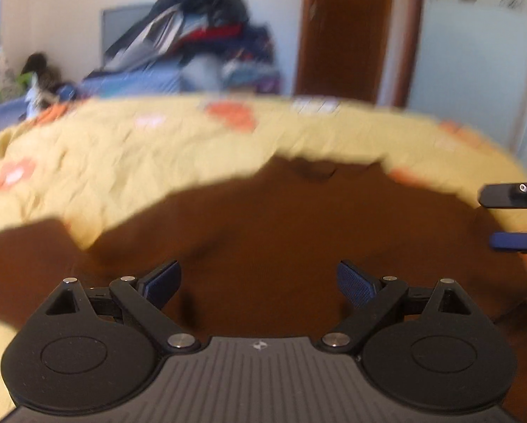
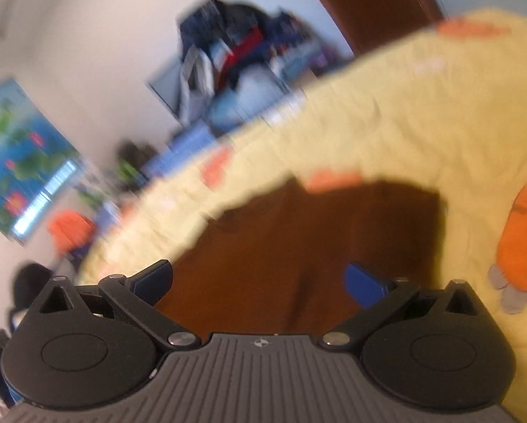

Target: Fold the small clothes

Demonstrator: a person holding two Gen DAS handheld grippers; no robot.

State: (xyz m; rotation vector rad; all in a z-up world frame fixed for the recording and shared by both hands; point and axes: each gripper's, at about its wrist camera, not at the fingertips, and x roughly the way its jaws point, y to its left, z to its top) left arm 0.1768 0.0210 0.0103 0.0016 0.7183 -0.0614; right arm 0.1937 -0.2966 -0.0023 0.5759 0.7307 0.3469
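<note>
A small brown garment point(image 1: 281, 232) lies spread on a yellow bedspread point(image 1: 122, 155), one sleeve reaching out to the left. My left gripper point(image 1: 259, 283) hovers over its near part, jaws wide apart and open, with nothing between the blue pads. In the right wrist view the same brown garment point(image 2: 298, 246) lies under my right gripper point(image 2: 260, 283), which also stands open and holds nothing. The right gripper's fingers point(image 1: 510, 197) show at the right edge of the left wrist view, above the garment's right side. Both views are blurred.
The yellow bedspread point(image 2: 404, 123) carries orange carrot prints point(image 2: 524, 239). Behind the bed a pile of dark and blue clothes point(image 1: 200, 42) stands against the wall, beside a brown door point(image 1: 355, 28). A colourful poster point(image 2: 20, 155) hangs on the left wall.
</note>
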